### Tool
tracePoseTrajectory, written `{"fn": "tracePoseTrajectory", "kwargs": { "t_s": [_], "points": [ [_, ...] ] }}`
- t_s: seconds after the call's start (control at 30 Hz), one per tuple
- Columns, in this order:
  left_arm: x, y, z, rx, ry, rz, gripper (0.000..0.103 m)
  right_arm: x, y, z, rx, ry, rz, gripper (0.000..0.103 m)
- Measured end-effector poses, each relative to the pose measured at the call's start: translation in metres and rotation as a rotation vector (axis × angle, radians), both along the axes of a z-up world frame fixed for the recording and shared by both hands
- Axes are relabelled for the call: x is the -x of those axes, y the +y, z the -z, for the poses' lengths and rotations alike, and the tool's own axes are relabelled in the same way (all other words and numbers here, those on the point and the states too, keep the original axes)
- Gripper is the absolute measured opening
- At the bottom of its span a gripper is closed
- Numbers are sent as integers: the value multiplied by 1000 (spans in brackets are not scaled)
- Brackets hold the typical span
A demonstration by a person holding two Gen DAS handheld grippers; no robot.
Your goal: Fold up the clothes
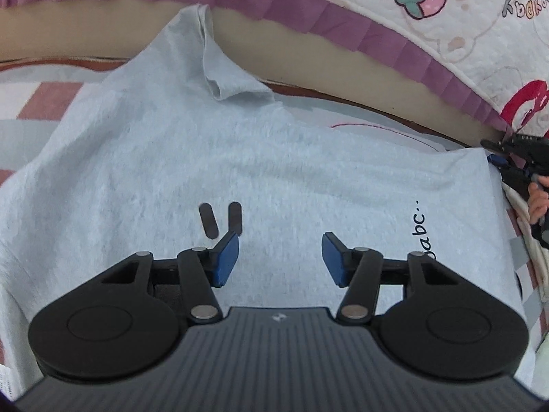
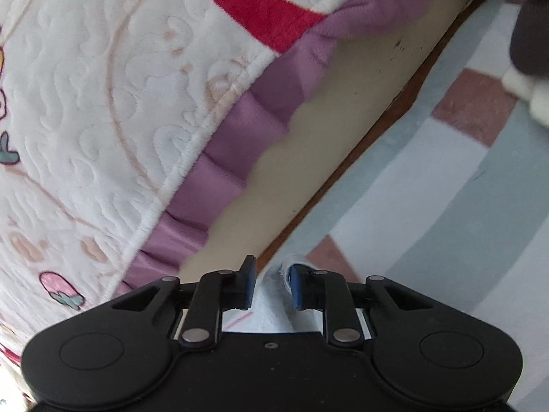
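A pale grey T-shirt (image 1: 240, 158) lies spread on a checked sheet, with one sleeve (image 1: 219, 68) folded up at the far side and small "abc" lettering (image 1: 423, 230) on the right. My left gripper (image 1: 279, 261) hovers over the middle of the shirt, open, with nothing between its blue pads. My right gripper (image 1: 504, 158) sits at the shirt's far right corner. In the right wrist view my right gripper (image 2: 272, 285) has its pads drawn close on a pinch of the shirt's fabric (image 2: 274, 309).
A white quilt with strawberry prints and a purple frill (image 1: 446, 17) hangs over a beige bed side (image 1: 308, 55) just beyond the shirt. The pink, grey and white checked sheet (image 2: 446, 206) extends to the right. A hand (image 1: 538, 195) holds the right gripper.
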State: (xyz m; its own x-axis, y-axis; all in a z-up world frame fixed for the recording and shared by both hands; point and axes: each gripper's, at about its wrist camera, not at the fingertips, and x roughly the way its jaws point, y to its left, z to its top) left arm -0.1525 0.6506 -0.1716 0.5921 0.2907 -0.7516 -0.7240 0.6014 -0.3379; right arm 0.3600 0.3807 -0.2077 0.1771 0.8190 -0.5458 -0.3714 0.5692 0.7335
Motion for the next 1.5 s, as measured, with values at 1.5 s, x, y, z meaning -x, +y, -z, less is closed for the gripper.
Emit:
{"fn": "tracePoseTrajectory", "kwargs": {
  "t_s": [1.5],
  "points": [
    [-63, -271, -41, 234, -163, 588, 45, 215, -328, -12, 94, 144, -205, 4]
  ]
}}
